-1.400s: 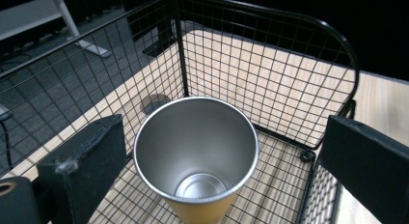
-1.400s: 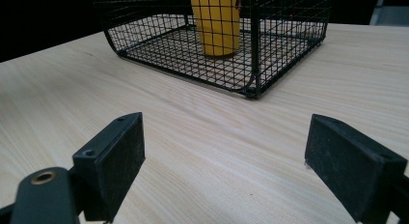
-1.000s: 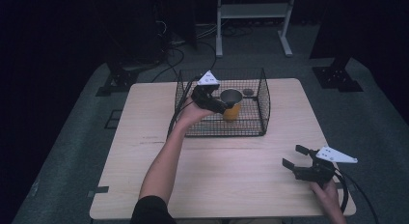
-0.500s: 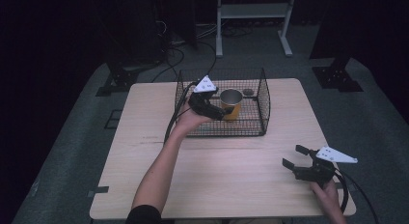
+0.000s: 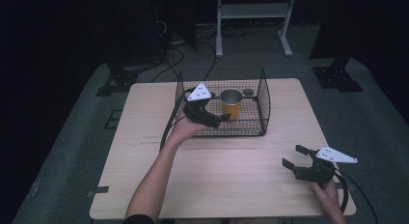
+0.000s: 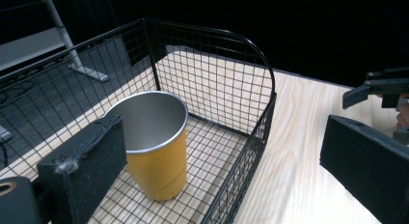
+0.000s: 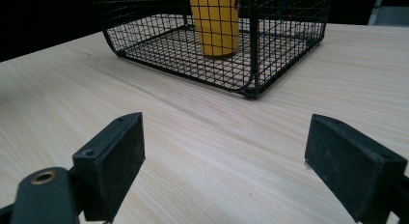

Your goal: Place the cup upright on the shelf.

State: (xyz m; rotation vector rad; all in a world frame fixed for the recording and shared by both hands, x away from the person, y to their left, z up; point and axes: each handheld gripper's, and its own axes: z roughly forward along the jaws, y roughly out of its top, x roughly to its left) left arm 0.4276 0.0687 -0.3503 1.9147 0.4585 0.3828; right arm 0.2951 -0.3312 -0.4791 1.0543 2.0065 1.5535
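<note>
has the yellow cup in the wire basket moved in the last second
Yes. The yellow cup lay tipped near the basket's middle; now it stands upright closer to the far wall, and the left claw has let go.

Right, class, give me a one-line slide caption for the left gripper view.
Open left gripper by the wire basket holding an upright yellow cup.

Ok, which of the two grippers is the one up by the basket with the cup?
The left gripper, jaws open over the wire basket's near edge beside the yellow cup. The right gripper sits open, apart, over bare table.
</note>
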